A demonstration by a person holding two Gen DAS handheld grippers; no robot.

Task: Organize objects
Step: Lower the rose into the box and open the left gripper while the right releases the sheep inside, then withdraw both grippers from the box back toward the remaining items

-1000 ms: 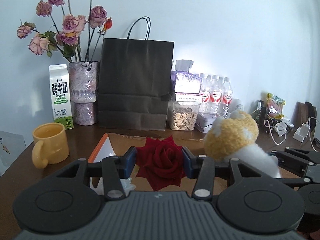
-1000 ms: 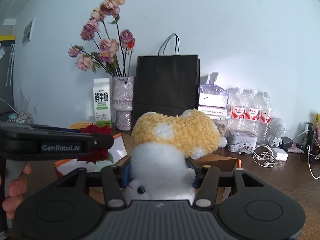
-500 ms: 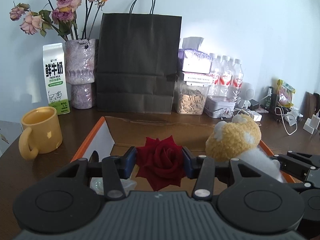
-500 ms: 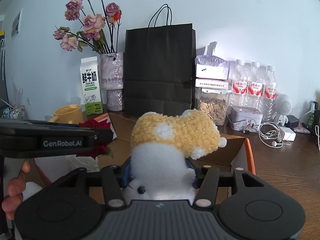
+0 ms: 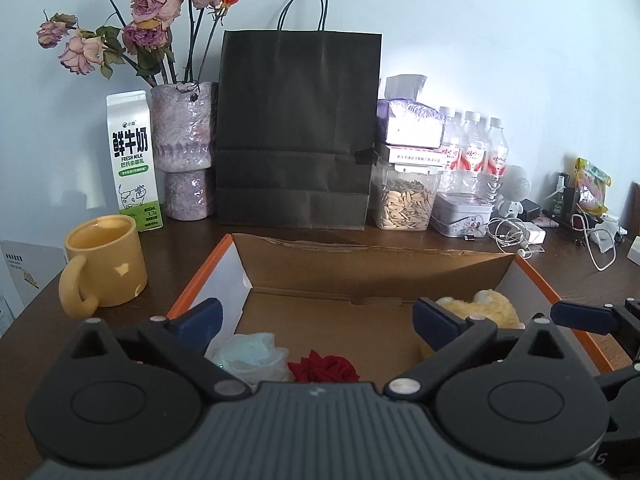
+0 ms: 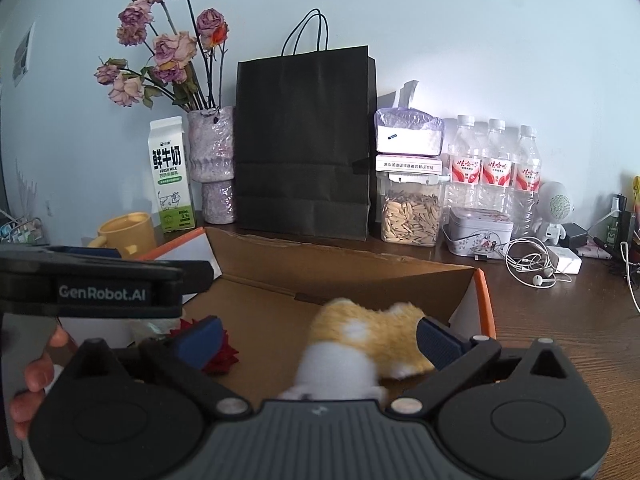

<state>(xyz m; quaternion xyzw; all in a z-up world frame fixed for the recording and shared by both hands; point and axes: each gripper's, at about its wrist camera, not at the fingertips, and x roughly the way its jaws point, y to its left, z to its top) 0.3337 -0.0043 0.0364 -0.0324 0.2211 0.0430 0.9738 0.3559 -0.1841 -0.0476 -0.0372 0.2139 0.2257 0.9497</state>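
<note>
An open cardboard box with orange edges (image 5: pixel 376 264) (image 6: pixel 483 292) lies on the dark wooden table. My left gripper (image 5: pixel 320 318) hovers over its near side, jaws opening wide, nothing pressed between them. A red rose (image 5: pixel 322 368) (image 6: pixel 222 354) lies on the box floor beneath it, beside a crumpled clear plastic wrap (image 5: pixel 250 354). My right gripper (image 6: pixel 318 336) is over the box's right part, its jaws opening too. The yellow and white plush toy (image 6: pixel 364 340) (image 5: pixel 478 312) lies below and between them, blurred, with the pads clear of it.
Behind the box stand a black paper bag (image 5: pixel 296 132), a vase of dried roses (image 5: pixel 184 148), a milk carton (image 5: pixel 134 160), a seed jar (image 5: pixel 406 196), water bottles (image 5: pixel 474 152) and a tin (image 5: pixel 462 214). A yellow mug (image 5: pixel 106 266) sits left; cables and earphones (image 6: pixel 532 262) lie right.
Both grippers opened wide. The rose dropped from the left jaws onto the box floor, and the plush toy dropped out of the right jaws into the box.
</note>
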